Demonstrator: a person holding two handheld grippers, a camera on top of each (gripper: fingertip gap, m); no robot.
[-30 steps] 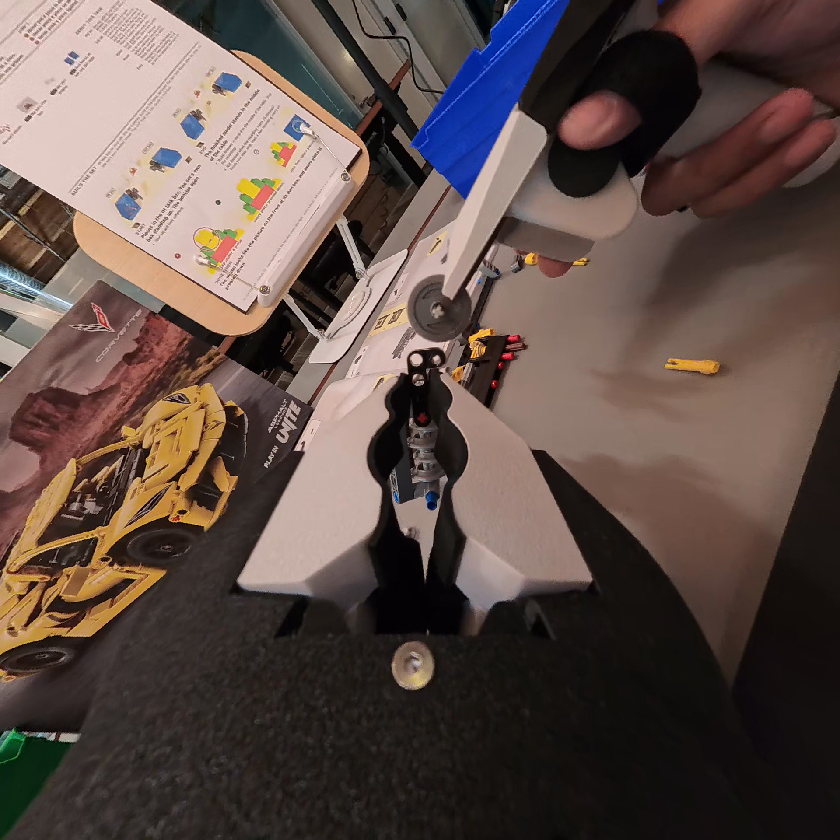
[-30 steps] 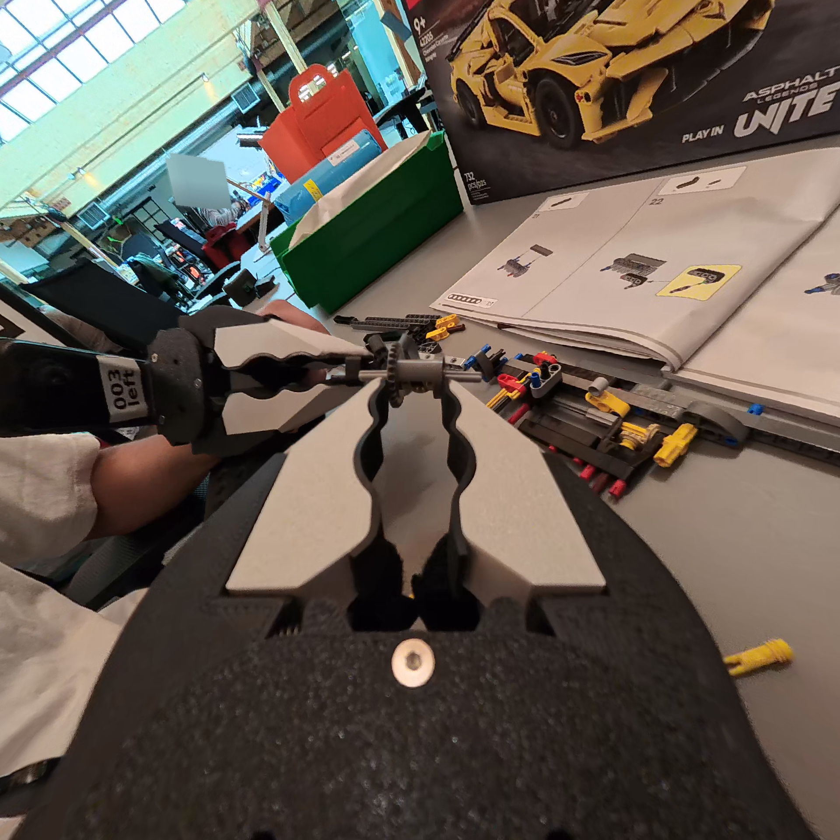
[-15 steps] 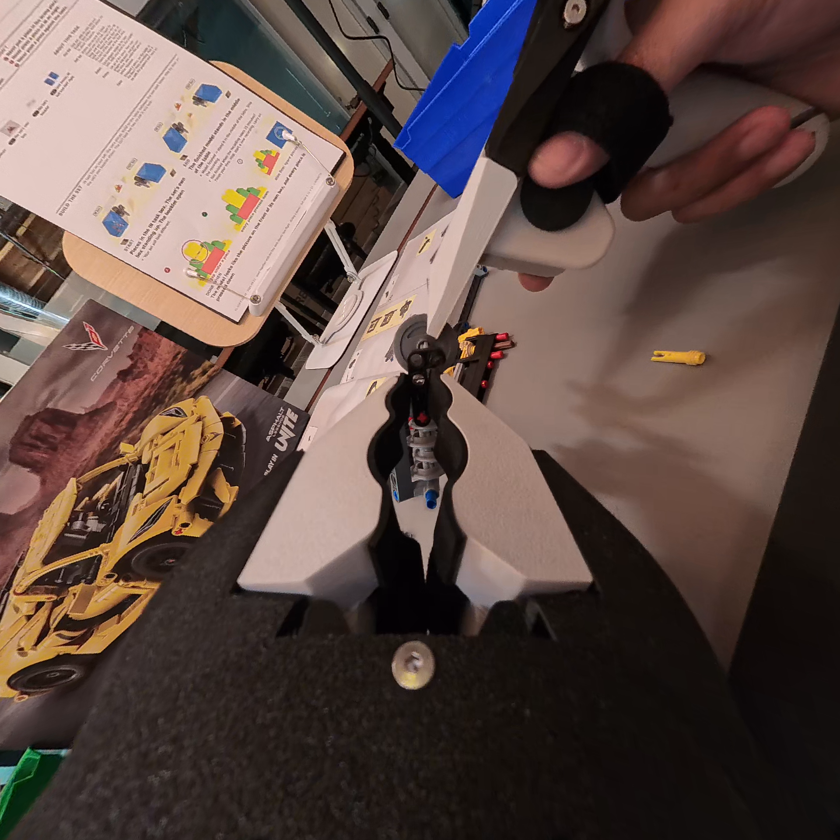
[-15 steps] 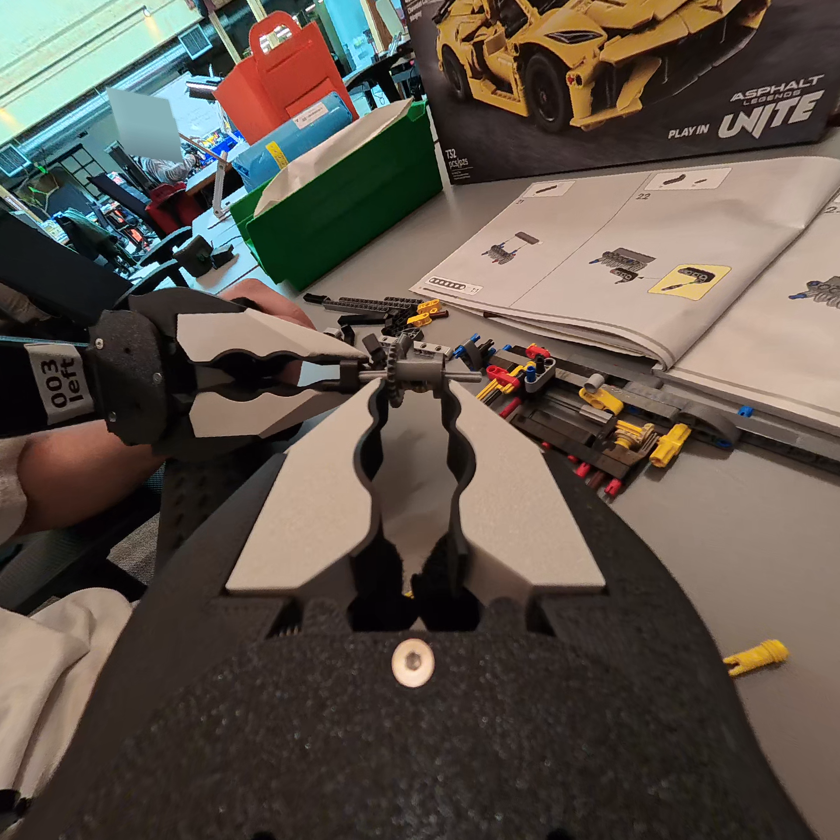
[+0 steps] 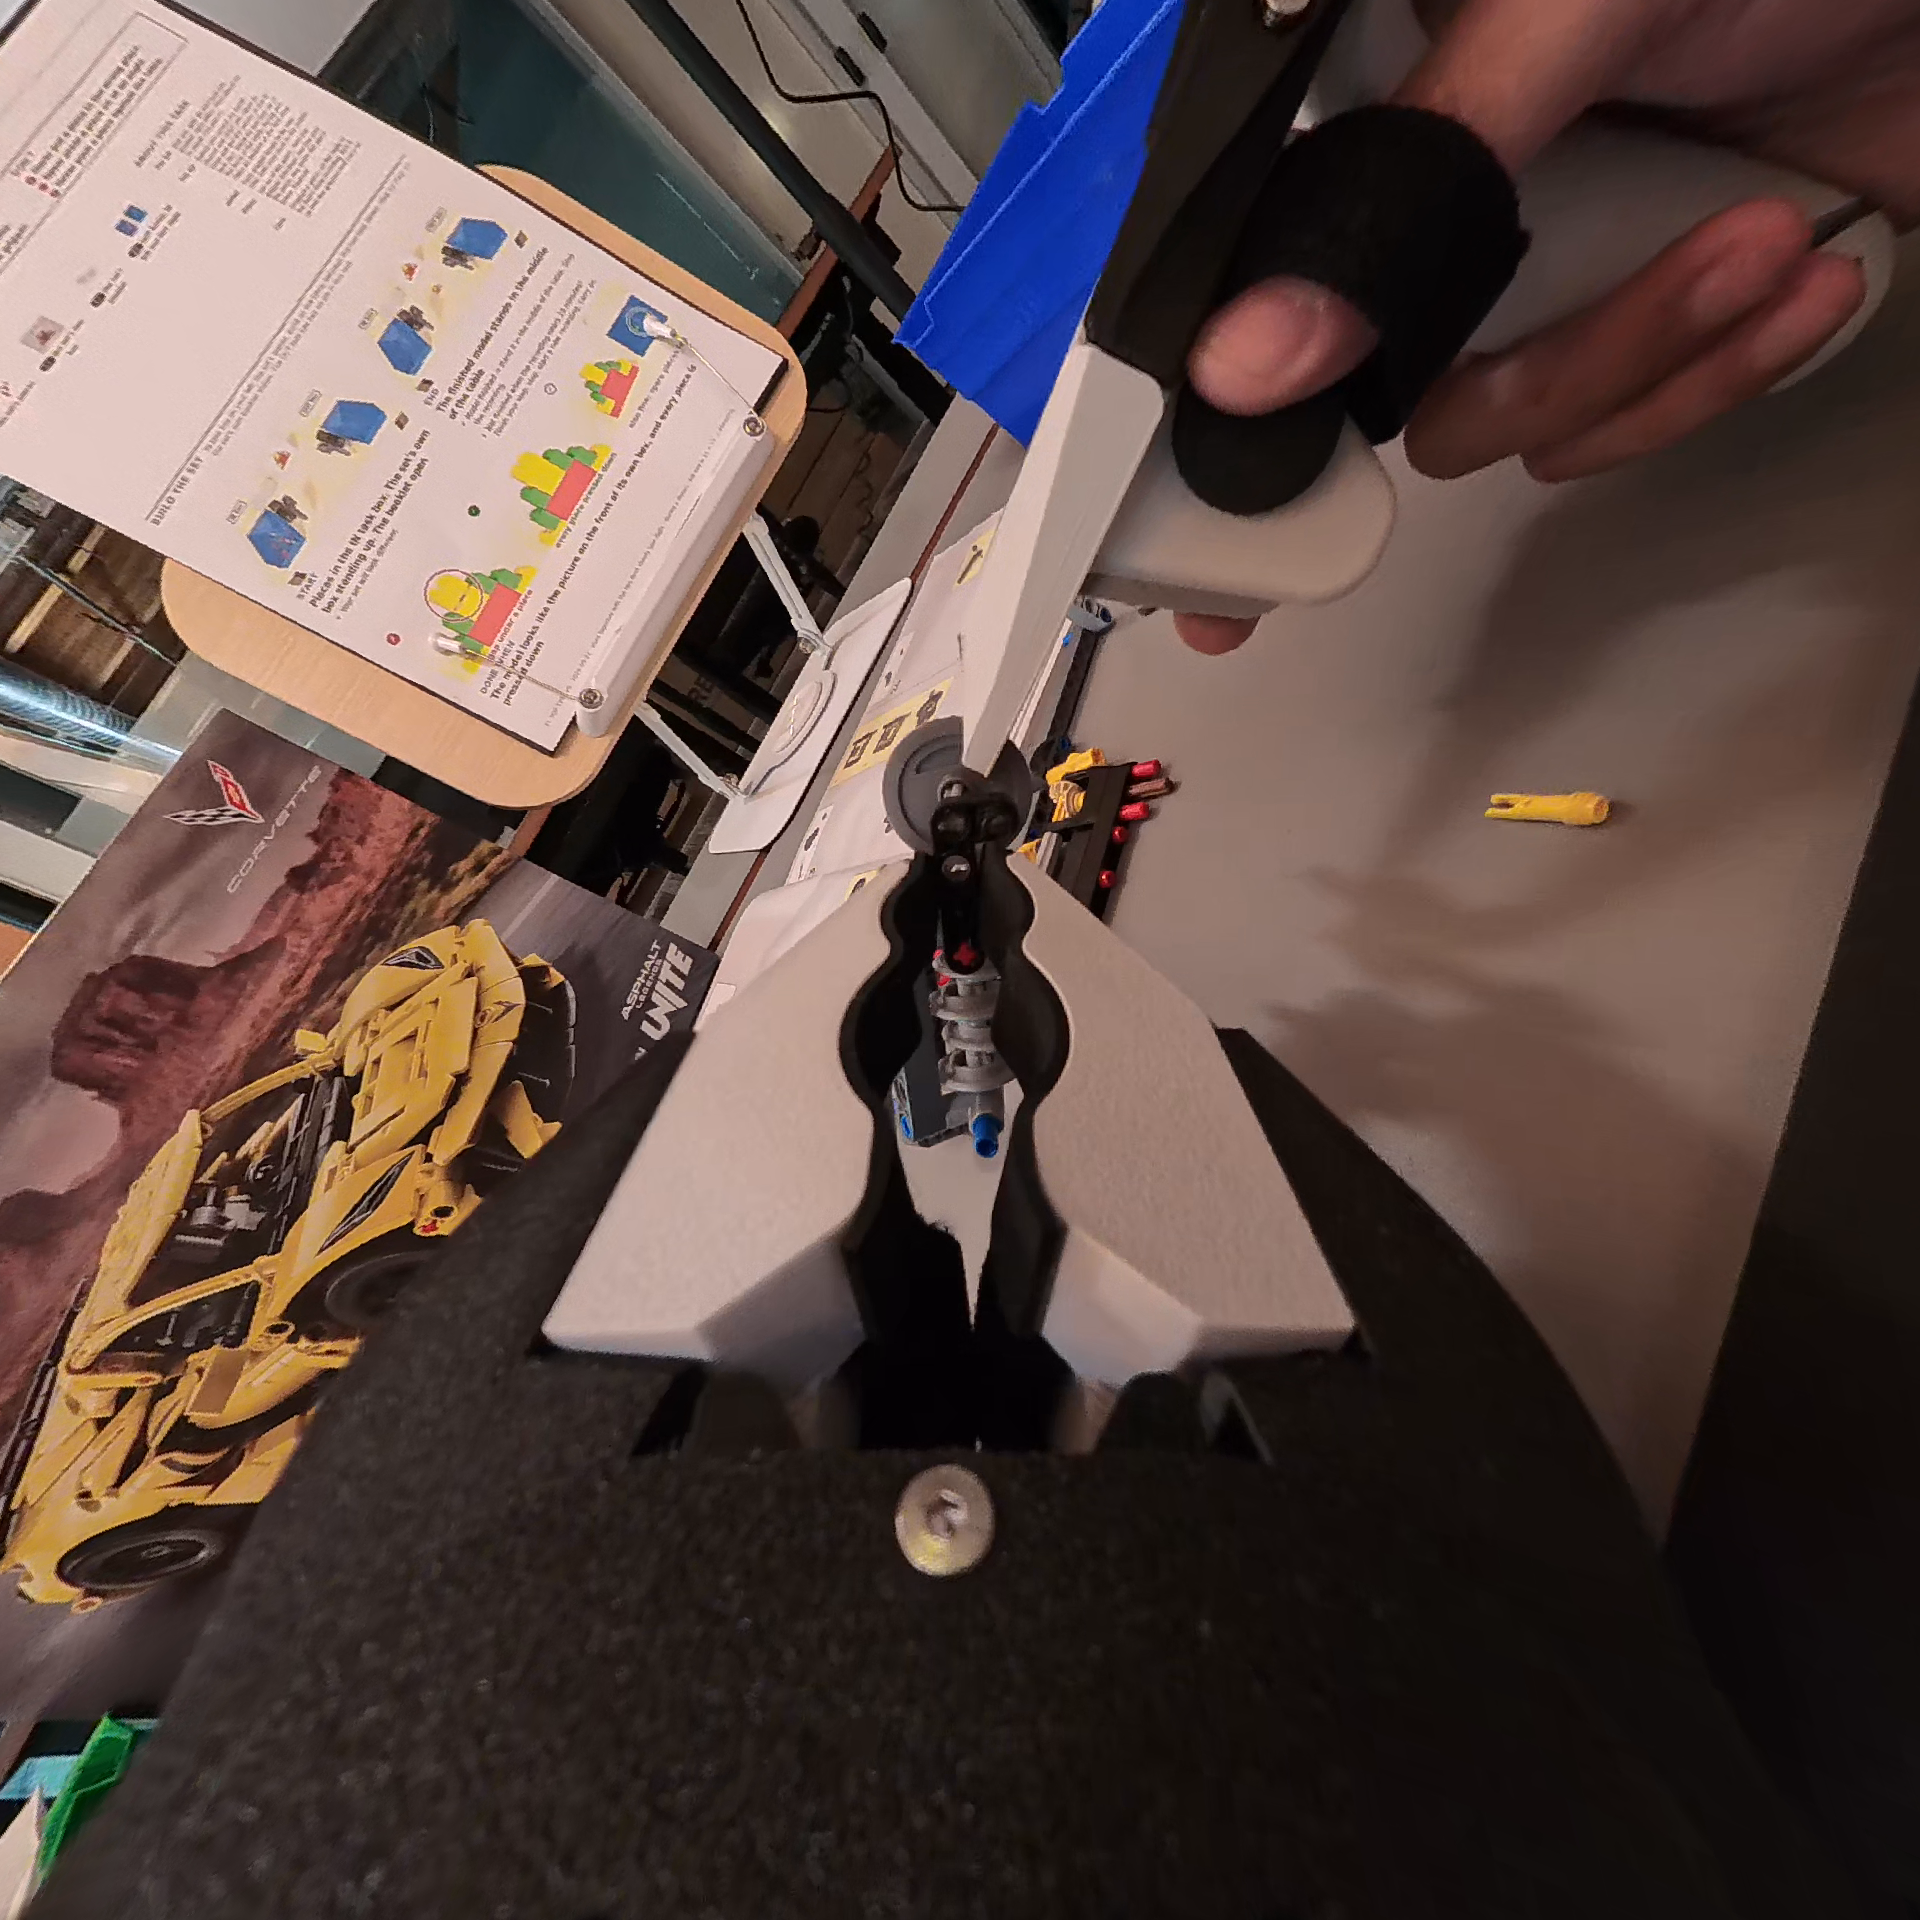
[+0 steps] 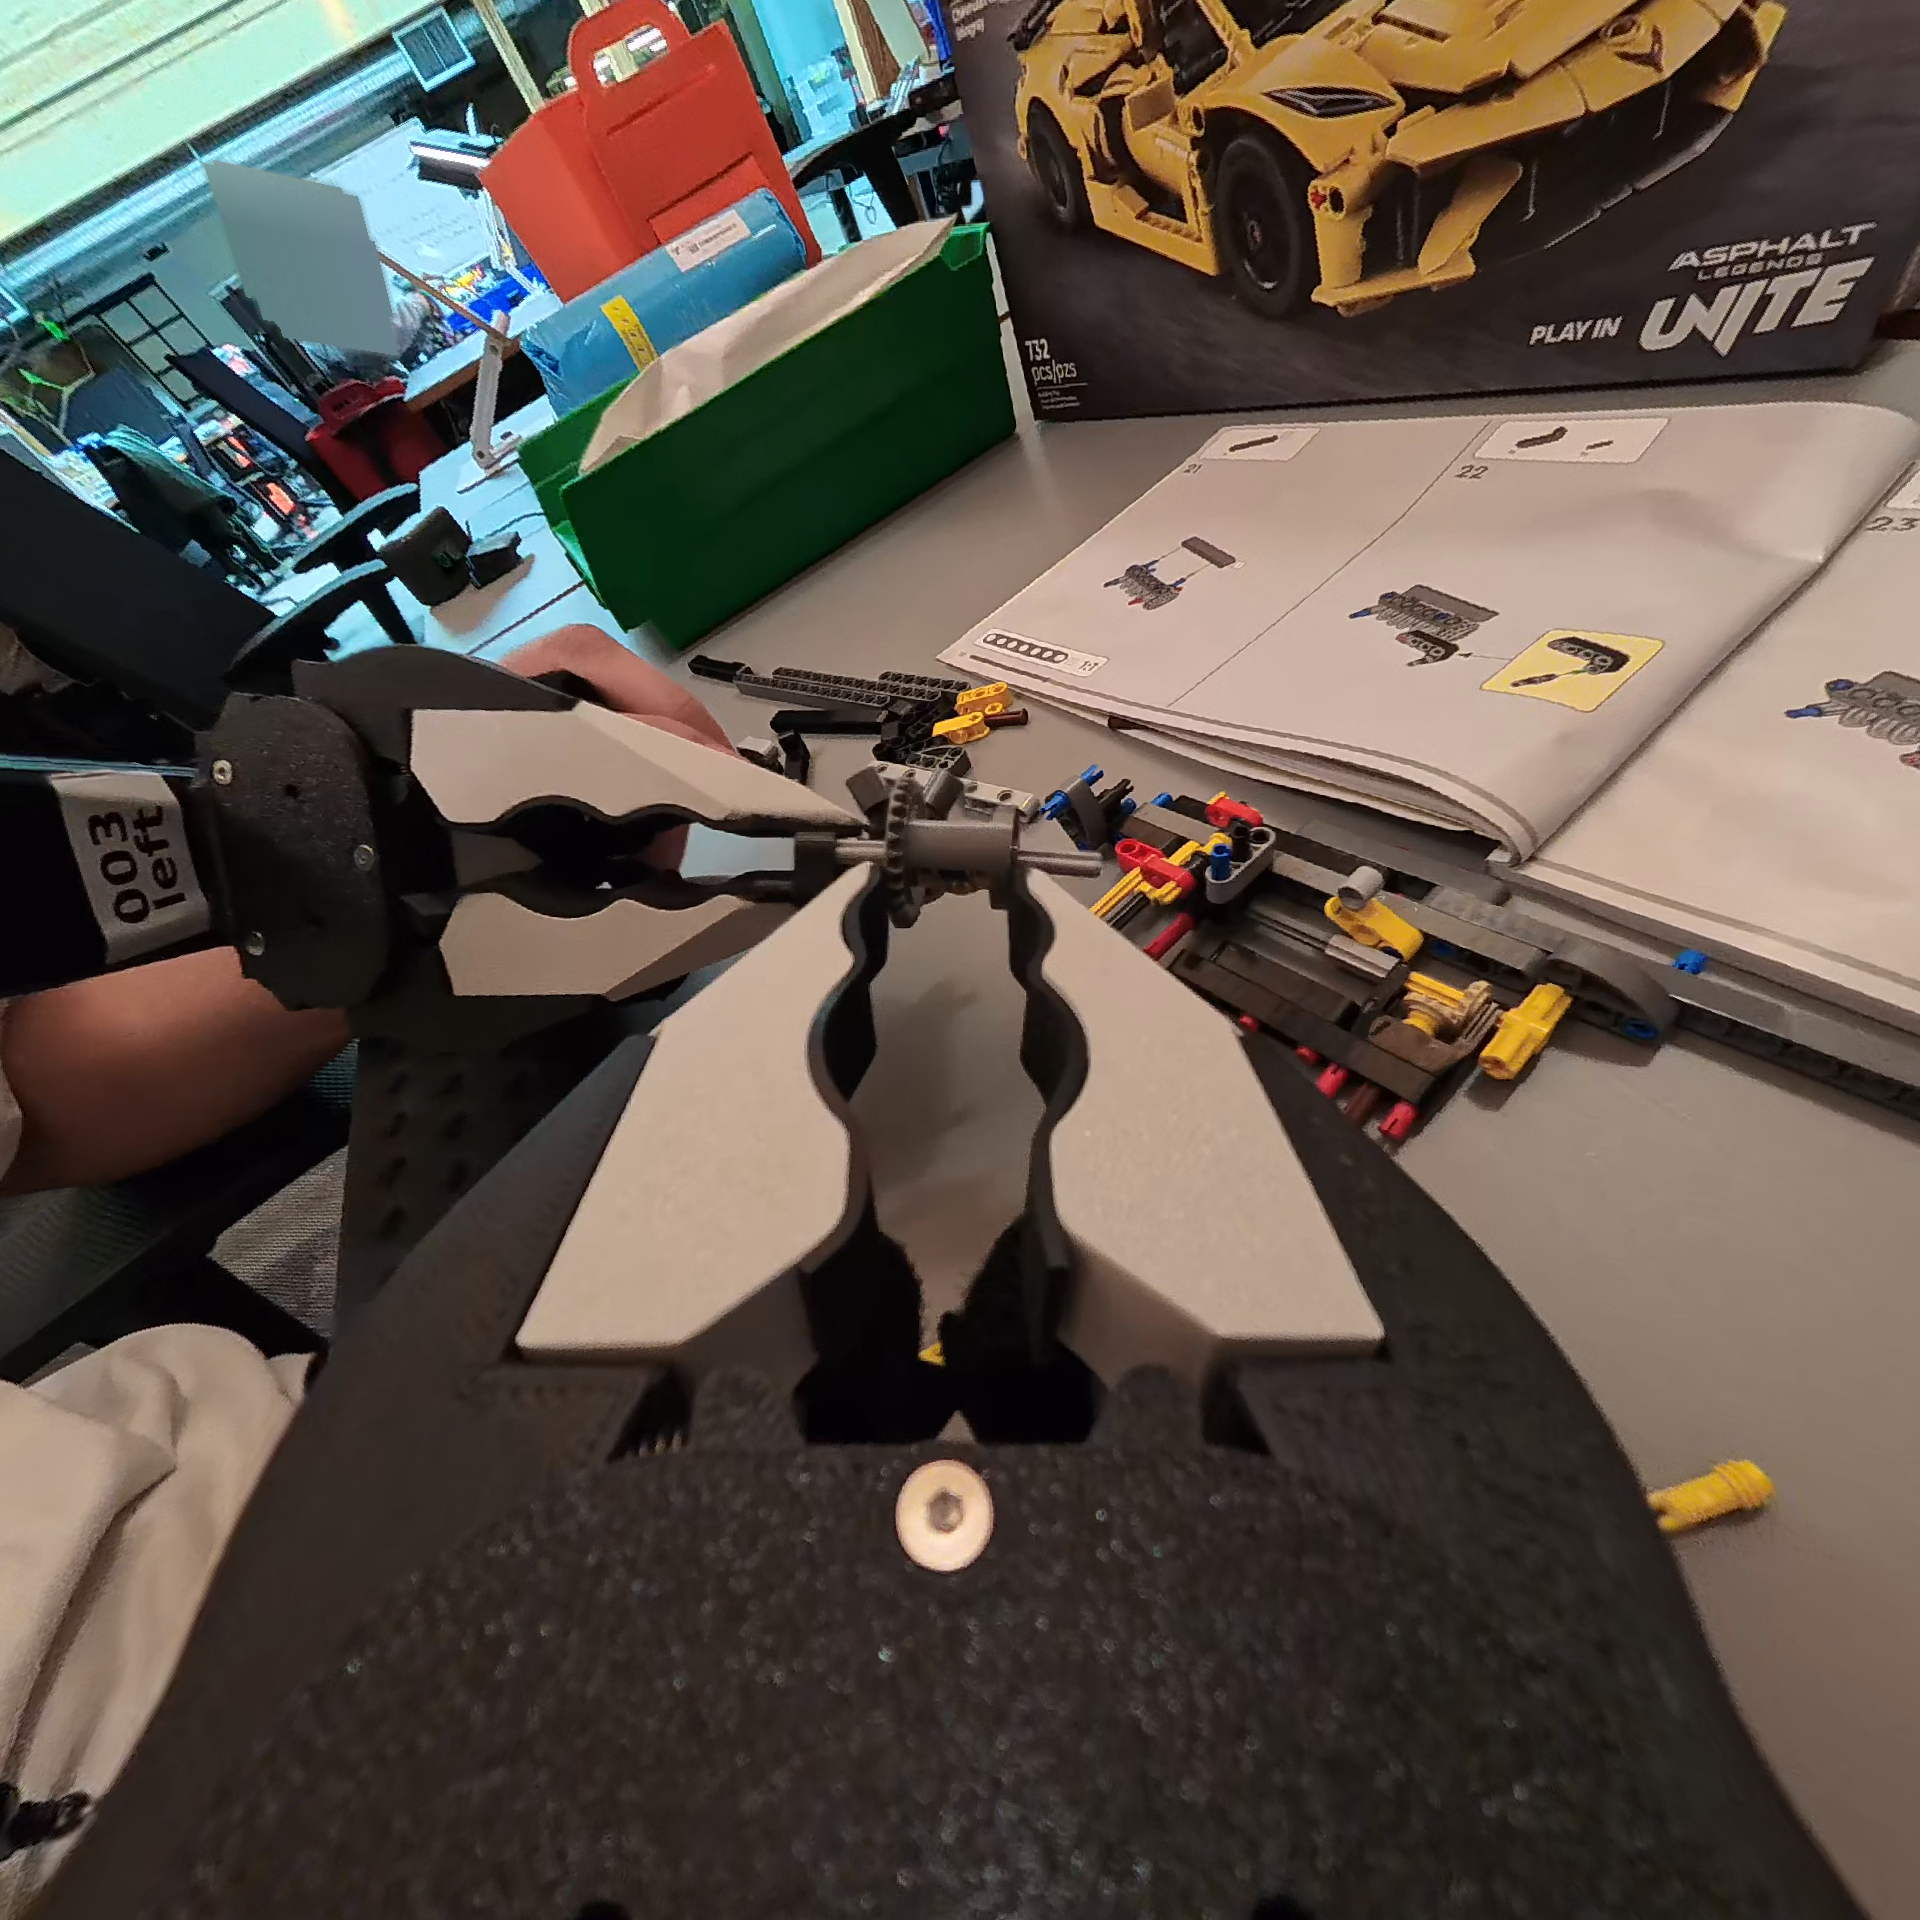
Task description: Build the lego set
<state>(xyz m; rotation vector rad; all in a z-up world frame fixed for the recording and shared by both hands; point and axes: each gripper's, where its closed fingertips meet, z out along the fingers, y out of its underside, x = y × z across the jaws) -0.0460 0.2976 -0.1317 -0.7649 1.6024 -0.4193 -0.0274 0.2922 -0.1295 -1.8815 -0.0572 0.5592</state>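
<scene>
My left gripper (image 5: 961, 883) is shut on a small black lego piece (image 5: 964, 826) whose end sticks out past the tips; a grey, red and blue sub-assembly (image 5: 968, 1029) shows in the gap between the fingers. My right gripper (image 6: 940, 883) is shut on a grey gear-and-axle assembly (image 6: 951, 844) held above the table. In the right wrist view the left gripper (image 6: 821, 847) comes in from the left, and its black piece meets the left end of the axle. In the left wrist view the grey gear (image 5: 920, 779) sits just behind the black piece, with a right finger (image 5: 1049, 540) slanting down to it.
Loose lego parts (image 6: 1330, 956) lie beside the open instruction booklet (image 6: 1403, 623). The set's box (image 6: 1455, 208) and a green bin (image 6: 790, 457) stand behind. A yellow pin (image 6: 1709, 1496) lies alone on the grey table. A blue bin (image 5: 1029, 260) and a clipboard sheet (image 5: 364, 364) stand farther off. Less than 4 cm separates the two grippers' tips.
The right gripper's gear assembly has moved down and left to meet the black piece in my left gripper. Both grippers stay shut on their parts.
</scene>
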